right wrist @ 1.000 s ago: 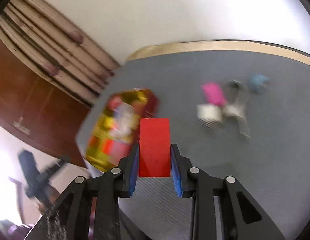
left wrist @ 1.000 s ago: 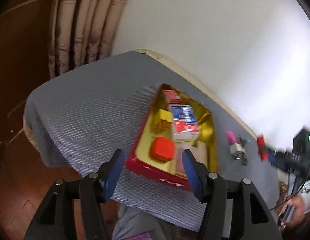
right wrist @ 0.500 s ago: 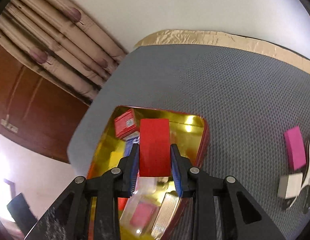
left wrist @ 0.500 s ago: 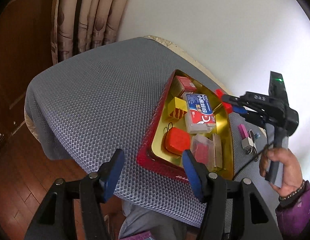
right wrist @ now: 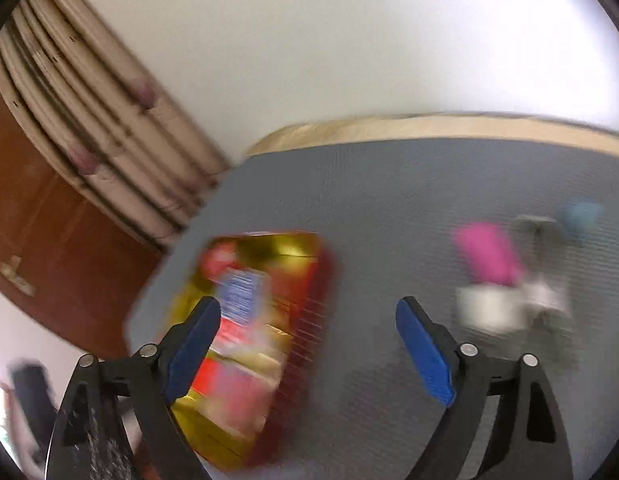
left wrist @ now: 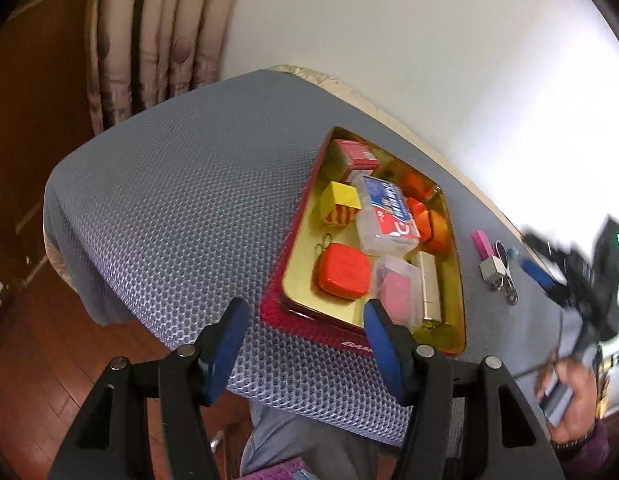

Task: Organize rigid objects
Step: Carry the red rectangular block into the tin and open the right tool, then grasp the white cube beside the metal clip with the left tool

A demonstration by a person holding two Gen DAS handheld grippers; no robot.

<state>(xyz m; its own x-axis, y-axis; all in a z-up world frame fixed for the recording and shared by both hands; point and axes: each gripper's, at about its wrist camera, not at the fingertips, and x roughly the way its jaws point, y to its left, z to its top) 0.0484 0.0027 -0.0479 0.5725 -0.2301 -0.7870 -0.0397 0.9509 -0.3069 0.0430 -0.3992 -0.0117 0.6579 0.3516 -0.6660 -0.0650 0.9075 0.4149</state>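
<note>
Our right gripper (right wrist: 307,346) fingers are opening, empty: the red block now lies in the tin (left wrist: 297,216); left gripper (left wrist: 305,346) spread, idle.

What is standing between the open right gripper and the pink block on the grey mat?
Nothing visible. In the blurred right wrist view, the right gripper has its jaws opening with nothing between them, and only bare grey mat lies between it and the pink block. A white block sits against the pink block's near end.
</note>
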